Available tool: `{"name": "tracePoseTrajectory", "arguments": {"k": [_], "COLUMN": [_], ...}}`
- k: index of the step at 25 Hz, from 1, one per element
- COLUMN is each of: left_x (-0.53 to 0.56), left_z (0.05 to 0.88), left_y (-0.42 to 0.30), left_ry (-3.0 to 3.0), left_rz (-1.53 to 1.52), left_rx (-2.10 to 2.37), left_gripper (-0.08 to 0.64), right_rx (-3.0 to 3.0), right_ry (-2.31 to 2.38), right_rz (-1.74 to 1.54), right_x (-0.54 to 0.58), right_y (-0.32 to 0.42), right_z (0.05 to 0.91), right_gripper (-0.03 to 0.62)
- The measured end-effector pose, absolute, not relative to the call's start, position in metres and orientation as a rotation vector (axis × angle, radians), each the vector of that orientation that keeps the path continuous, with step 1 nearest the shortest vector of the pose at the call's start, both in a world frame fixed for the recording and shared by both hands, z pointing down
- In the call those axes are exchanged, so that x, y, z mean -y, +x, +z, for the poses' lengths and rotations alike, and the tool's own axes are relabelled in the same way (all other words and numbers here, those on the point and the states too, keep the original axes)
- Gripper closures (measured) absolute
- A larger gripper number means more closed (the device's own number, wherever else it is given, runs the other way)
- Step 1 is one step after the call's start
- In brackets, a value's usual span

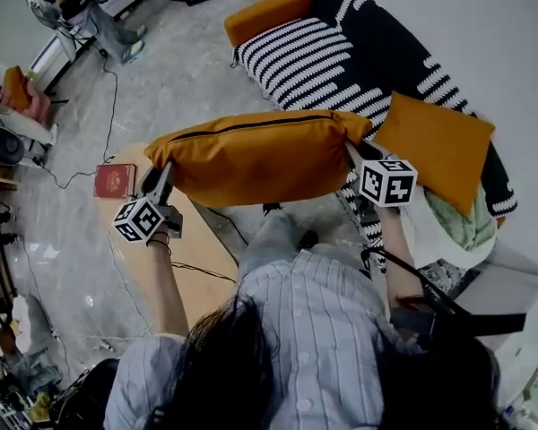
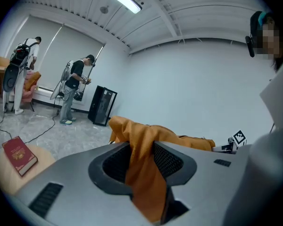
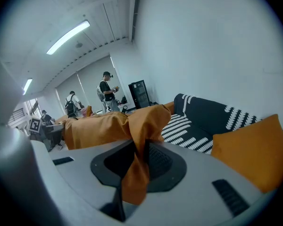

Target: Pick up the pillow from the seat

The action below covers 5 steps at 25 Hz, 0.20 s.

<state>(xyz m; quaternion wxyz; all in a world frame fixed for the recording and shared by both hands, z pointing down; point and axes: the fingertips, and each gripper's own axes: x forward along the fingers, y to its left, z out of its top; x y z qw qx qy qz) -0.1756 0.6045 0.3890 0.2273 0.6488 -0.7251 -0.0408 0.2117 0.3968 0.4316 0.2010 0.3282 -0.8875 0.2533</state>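
Left gripper point(image 1: 164, 172) and right gripper point(image 1: 352, 151) are each clamping a corner of the pillow point(image 1: 251, 155), holding it clear of the sofa point(image 1: 305, 56). Advise keeping both ends level.

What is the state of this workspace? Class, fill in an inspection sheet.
Surface: black-and-white striped sofa.
Job's things: orange pillow held in the air, clear of the sofa.
Clutter: second pillow on the sofa; red book on a table.
Grippers: left hand-held gripper and right hand-held gripper each shut on a pillow end.
Cables: cable across the floor.
Surroundings: people standing across the room.
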Motion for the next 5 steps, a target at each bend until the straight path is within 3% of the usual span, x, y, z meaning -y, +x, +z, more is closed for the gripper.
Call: {"name": "tracePoseTrajectory", "arguments": {"k": [5], "left_x": [-0.626], "left_z": [0.384], "left_y": [-0.166], "left_ry": [1.789], "left_rz": [-0.106], "left_rx": [1.988], "left_gripper": [0.400], "right_rx": [2.478], "right_ry": [0.925], "right_rz": [0.698], "right_x": [-0.414], "right_y": [0.220], "right_z": [0.425], "right_gripper": [0.517]}}
